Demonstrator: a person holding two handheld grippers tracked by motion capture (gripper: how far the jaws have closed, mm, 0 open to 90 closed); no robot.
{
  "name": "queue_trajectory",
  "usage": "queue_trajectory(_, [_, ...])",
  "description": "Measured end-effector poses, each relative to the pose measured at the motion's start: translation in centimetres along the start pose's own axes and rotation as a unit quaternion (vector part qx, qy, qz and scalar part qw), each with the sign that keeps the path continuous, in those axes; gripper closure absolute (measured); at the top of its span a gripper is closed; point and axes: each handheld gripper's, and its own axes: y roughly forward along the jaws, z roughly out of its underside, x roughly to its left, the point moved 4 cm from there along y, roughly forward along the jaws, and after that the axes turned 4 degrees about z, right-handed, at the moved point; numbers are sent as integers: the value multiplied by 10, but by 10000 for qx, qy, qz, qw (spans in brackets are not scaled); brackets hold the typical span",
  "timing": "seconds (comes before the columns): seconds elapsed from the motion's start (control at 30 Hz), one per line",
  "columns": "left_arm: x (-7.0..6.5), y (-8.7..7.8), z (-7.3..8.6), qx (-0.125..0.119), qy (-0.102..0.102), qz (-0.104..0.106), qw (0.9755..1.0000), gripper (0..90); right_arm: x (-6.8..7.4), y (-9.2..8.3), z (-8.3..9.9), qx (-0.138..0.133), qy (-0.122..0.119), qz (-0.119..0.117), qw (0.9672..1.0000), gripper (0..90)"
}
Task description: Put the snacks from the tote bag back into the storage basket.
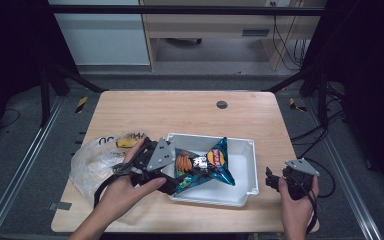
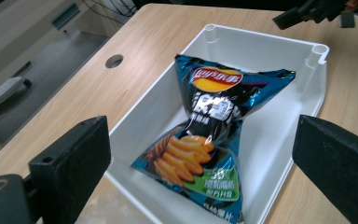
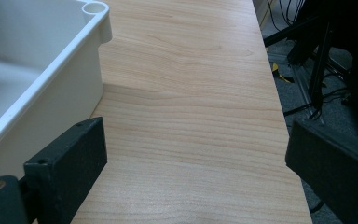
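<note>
We are holding our left claw (image 2: pixel 200 154) wide, the crisp bag (image 2: pixel 209 135) lying in the white tub (image 2: pixel 261 51) just ahead; our right claw (image 3: pixel 196 158) is gaping wide beside that tub

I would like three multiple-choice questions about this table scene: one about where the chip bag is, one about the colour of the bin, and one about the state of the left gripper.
1. Where does the chip bag lie?
A. inside the bin
B. on the bare table
C. on the floor

2. What colour is the bin?
A. red
B. white
C. black

3. How is the left gripper?
A. shut on the bag
B. shut on the bin's rim
C. open

Answers:
1 A, the bin's walls surround the bag in the left gripper view.
2 B, its walls and rim are white in the high view.
3 C, the jaws stand wide apart on either side of the bag, gripping nothing.
</note>
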Motion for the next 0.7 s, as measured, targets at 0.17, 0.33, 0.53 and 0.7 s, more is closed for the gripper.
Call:
queue_trajectory(0.17, [6, -13, 16, -9, -98, -191, 9998, 41, 1, 0, 0, -3, -26, 18, 10000, 58])
queue_trajectory(0.33, [16, -23, 32, -32, -240, -361, 9991, 41, 1, 0, 0, -7, -42, 33, 10000, 58])
queue_trajectory(0.53, [25, -33, 51, -88, -465, -539, 9974, 40, 0, 0, 1, 22, -13, 32, 10000, 57])
queue_trajectory(0.7, [30, -37, 66, -38, -618, -602, 9963, 41, 0, 0, 1, 32, -16, 39, 10000, 57])
